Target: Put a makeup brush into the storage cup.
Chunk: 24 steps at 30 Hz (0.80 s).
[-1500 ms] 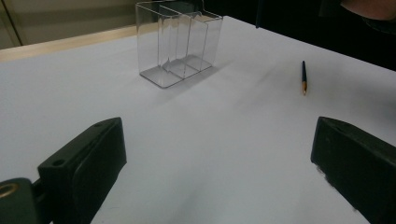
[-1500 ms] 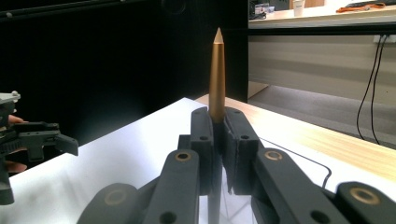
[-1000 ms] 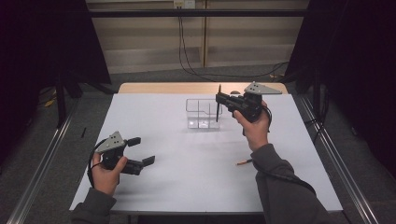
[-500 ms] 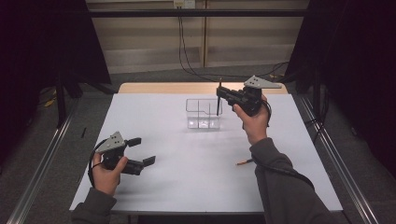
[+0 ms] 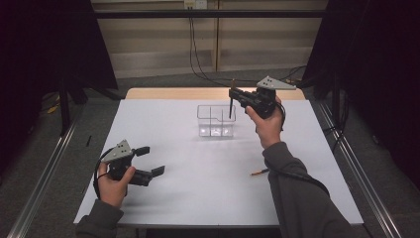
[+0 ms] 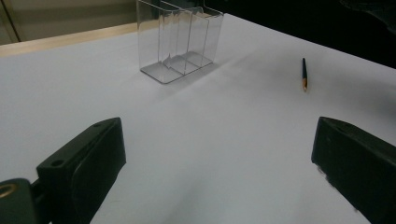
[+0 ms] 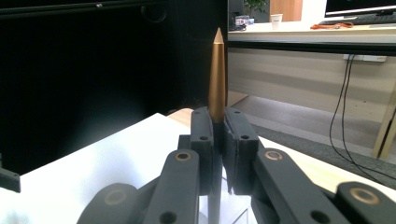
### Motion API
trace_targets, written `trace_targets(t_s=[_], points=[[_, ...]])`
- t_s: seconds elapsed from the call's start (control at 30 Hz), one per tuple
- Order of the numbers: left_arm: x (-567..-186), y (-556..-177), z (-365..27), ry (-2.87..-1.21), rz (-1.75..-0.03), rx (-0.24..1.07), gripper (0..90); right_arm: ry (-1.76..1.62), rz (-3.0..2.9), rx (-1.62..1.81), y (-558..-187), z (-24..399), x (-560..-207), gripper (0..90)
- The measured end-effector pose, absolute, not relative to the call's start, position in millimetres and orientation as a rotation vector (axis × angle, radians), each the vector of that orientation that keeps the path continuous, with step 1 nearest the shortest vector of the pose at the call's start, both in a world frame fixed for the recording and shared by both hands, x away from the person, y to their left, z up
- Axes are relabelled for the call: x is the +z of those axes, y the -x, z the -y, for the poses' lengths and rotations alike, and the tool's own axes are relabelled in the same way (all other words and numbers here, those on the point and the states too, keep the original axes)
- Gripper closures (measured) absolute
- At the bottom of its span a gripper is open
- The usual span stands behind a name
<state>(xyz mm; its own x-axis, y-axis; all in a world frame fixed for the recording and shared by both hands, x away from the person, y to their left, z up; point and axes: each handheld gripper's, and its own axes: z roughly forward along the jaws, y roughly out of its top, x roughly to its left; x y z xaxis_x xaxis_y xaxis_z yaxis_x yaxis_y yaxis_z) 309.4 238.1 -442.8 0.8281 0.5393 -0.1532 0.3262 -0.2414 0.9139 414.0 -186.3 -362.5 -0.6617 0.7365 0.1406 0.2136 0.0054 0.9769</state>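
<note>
organiser (image 5: 216, 120) mid-table (image 5: 163, 134), loose pen (image 5: 259, 172) nearer, to its right

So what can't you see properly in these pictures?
- Pen in the right tongs: in the right gripper view its lower end is hidden behind the jaws.
- Clear holder: in the high view, too small to tell the pen's tip is inside.
- Loose pen: too small for detail.

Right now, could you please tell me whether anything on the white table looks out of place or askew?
One dark pen with an orange tip lies loose on the white table, apart from the clear plastic divided organiser. The right gripper holds a gold-tipped pen upright over that organiser, which looks empty. Nothing looks spilled or damaged.
</note>
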Motion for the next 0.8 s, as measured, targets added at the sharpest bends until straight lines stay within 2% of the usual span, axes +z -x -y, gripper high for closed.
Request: trace_targets(t_s=[0.8], points=[[-442.5,-309.6,-238.4,-1.848,-0.652,0.222,2.7,-0.972,-1.828,1.678,-432.0,186.0,-363.2,83.1]])
